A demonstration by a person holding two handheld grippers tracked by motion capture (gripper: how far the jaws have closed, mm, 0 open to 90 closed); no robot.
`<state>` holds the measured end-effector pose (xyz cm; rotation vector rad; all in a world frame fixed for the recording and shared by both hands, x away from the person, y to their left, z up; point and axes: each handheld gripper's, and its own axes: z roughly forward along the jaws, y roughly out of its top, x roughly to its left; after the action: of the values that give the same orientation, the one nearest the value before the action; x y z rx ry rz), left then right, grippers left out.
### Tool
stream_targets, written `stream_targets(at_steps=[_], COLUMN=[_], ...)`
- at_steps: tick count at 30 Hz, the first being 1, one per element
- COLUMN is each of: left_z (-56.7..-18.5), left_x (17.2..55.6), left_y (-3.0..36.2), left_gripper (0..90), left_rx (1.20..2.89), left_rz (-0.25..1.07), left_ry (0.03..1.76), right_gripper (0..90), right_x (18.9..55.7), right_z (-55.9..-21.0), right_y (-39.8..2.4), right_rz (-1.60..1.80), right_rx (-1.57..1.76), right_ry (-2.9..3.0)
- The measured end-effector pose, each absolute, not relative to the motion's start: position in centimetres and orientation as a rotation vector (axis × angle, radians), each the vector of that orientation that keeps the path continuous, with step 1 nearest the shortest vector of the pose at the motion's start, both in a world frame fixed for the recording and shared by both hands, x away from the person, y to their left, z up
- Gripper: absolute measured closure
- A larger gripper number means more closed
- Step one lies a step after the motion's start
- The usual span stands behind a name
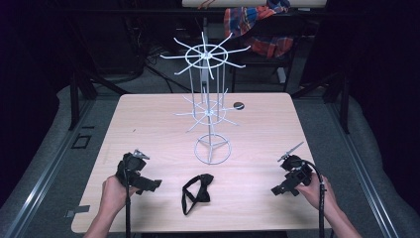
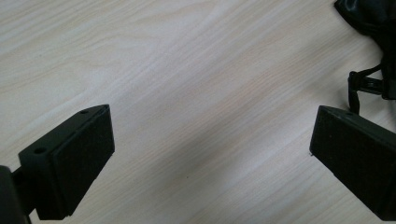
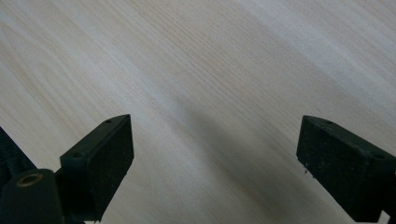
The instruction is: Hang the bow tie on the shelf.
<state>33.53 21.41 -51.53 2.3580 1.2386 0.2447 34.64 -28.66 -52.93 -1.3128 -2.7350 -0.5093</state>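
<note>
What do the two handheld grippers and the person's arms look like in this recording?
Both are black, boxy units. The left gripper and right gripper each carry a grey three-cornered plate on top and trail a black cable back along the forearm. Each has two flat, rectangular black jaws with small screw holes and matte pads. The forearms are bare, with no sleeves in sight.

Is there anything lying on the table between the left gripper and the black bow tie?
Nothing visible. Bare wood separates the left gripper, its fingers open wide, from the black bow tie to its right. The white wire rack stands farther back on the table, off that line.
</note>
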Motion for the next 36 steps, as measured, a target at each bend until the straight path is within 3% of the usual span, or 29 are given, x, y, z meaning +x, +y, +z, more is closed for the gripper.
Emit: stream_targets(at_steps=[18, 36], left_z=[-51.4, -51.4], left_x=[33.4, 32.7], left_y=[20.7, 16.1], left_gripper=[0.0, 0.0], left_rx=[2.346, 2.393], left_rz=[0.215, 0.154], left_ry=[1.230, 1.085], right_gripper=[11.0, 11.1], right_x=[34.6, 34.7], right_z=[-52.9, -52.9], right_y=[-28.4, -28.5], right_rz=[-0.503, -0.484], right_rx=[-1.313, -1.305], right_ry=[-2.738, -2.746])
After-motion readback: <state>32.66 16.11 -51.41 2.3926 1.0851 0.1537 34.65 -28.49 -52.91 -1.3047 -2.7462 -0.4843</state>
